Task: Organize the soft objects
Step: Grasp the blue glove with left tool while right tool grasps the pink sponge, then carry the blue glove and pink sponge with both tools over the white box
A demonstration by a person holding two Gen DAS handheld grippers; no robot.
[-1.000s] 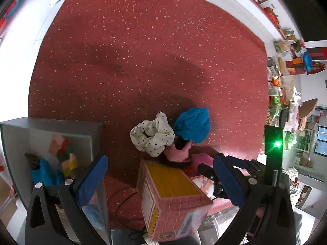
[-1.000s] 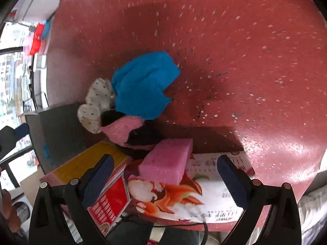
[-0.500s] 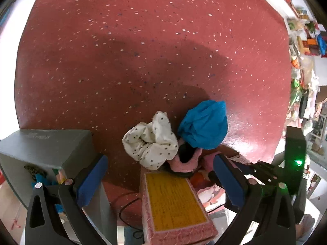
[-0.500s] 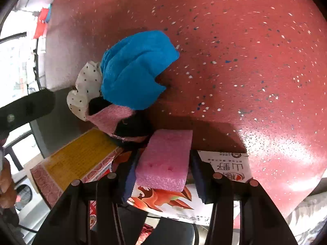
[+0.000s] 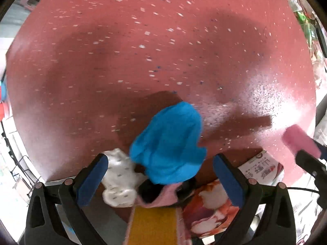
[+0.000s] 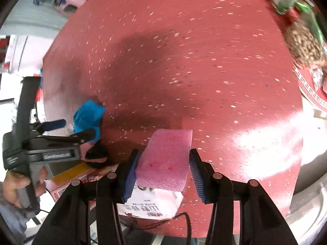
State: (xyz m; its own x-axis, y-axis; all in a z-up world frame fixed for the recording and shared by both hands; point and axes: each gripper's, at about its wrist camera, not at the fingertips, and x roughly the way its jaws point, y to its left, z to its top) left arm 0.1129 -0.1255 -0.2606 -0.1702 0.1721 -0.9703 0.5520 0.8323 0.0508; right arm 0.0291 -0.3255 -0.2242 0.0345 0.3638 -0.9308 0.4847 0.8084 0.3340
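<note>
Bright glare lower right, broad soft shadows, motion blur, fisheye-warped edges

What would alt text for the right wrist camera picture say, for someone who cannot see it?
The right gripper clamps a pink sponge block between its blue-padded fingers, above a speckled red table. At the left edge, a person's hand holds the left gripper over a blue cloth.
</note>
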